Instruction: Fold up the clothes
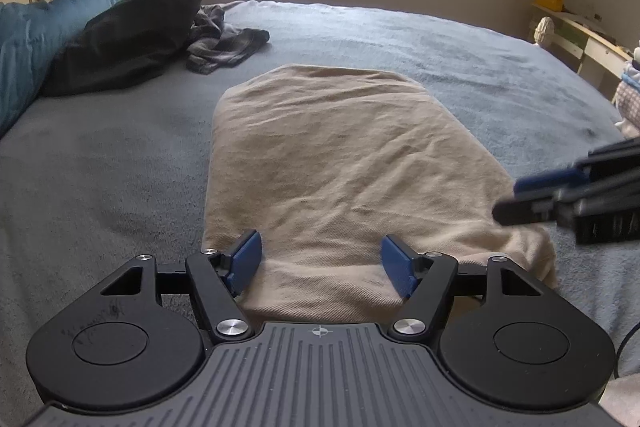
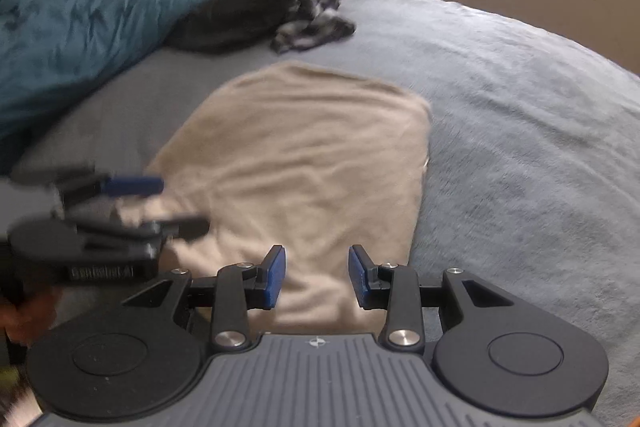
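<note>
While the tan cloth [image 1: 340, 179] lies folded flat on the grey bed [image 1: 100, 167], both claws hover over its near edge gripping nothing, left gripper [image 1: 322, 263] spread wide, right gripper [image 2: 317, 275] narrower, with dark clothes [image 1: 224, 39] piled by the pillows.

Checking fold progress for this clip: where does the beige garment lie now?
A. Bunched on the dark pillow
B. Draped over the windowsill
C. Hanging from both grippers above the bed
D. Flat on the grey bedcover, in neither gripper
D: the beige garment lies flat on the grey bedcover, and the left gripper and right gripper stand open with nothing held.
</note>
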